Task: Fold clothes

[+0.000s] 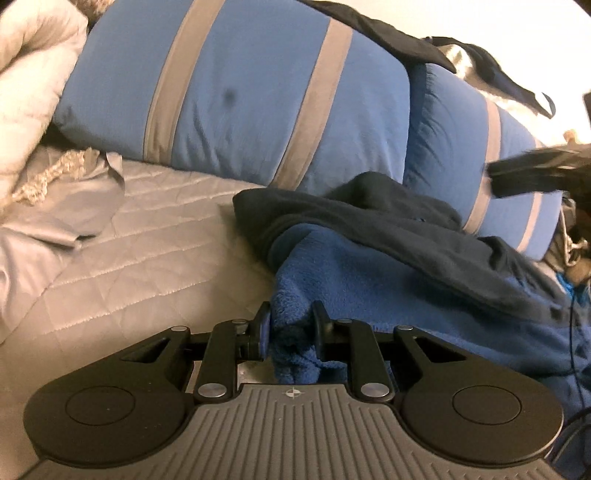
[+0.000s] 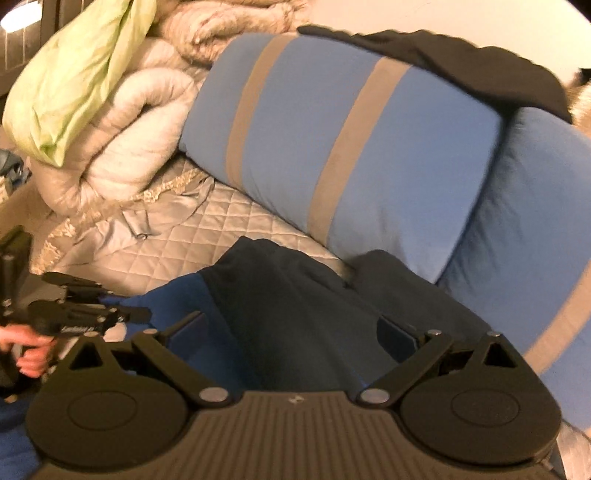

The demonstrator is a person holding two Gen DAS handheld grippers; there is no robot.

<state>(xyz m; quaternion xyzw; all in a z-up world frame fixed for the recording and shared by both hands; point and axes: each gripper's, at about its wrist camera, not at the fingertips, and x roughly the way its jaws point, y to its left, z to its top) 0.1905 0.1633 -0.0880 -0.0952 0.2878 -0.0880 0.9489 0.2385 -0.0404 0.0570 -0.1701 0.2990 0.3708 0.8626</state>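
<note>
bed: grey quilted cover (image 1: 147, 236) | on it: striped blue pillows (image 1: 236, 92), blue fleece garment (image 1: 369, 295), rolled duvet (image 2: 136, 147)

A bed covered by a grey quilted bedspread (image 2: 207, 236) is shown, backed by blue grey-striped pillows (image 1: 236, 96), a rolled beige comforter (image 2: 129, 140), a green pillow (image 2: 77, 77) and a pale wall (image 1: 517, 22).

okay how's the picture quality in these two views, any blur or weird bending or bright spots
Left wrist: fisheye bends the pillow; the right gripper at the edge is motion-smeared; the left gripper and fleece are fairly sharp. Right wrist: softer overall, warm cast, blown-out glare top left.
</note>
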